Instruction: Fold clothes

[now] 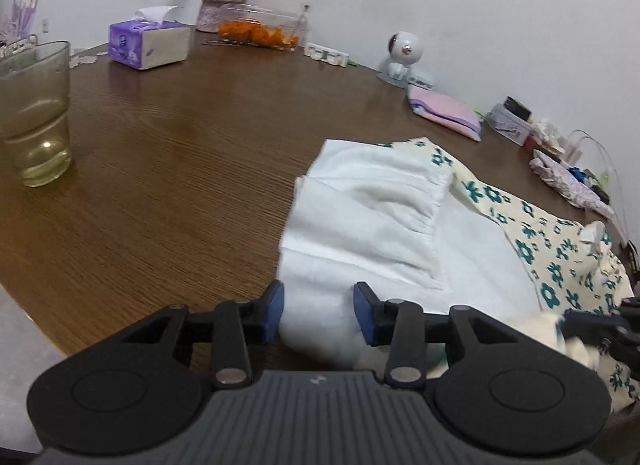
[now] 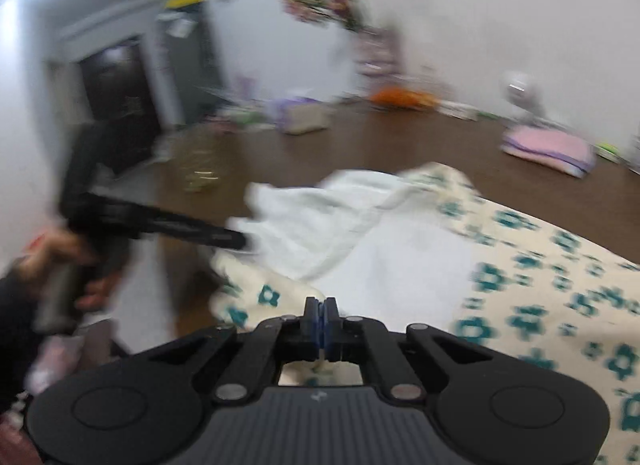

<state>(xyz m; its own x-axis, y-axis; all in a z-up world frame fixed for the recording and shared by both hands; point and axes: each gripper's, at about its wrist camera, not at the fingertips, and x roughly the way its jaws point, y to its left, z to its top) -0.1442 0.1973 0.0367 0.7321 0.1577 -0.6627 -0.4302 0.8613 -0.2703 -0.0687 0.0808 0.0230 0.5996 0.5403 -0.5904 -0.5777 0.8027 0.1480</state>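
The left gripper [image 1: 319, 311] is seen with its two blue-padded jaws spread apart, and a bunched white fold of the garment [image 1: 384, 221] sits in the gap between them; neither pad is visibly pressed against the cloth. The right gripper [image 2: 320, 323] has its jaws brought fully together, the blue pads meeting, and cream fabric is visible directly beneath and behind them, so the near edge of the garment appears to be pinched, though motion blur makes this uncertain.

The garment is a cream piece printed with teal flowers, its white lining turned upward, and it is spread on the near right part of a brown wooden table [image 1: 180, 169]. In the right wrist view, the left gripper is shown as a dark blurred bar reaching to the garment's left edge, held by a hand [image 2: 80, 261] at the frame's left side.

Farther out on the table, a drinking glass [image 1: 34, 113] with a little pale liquid stands at the left, well apart from the garment. Toward the wall are found a purple tissue box [image 1: 148, 43], a clear container of orange pieces [image 1: 262, 27], a small round white camera on a stand [image 1: 402, 51] and a folded pink cloth [image 1: 446, 111]. Small cluttered items are lined along the right edge, too small to identify.
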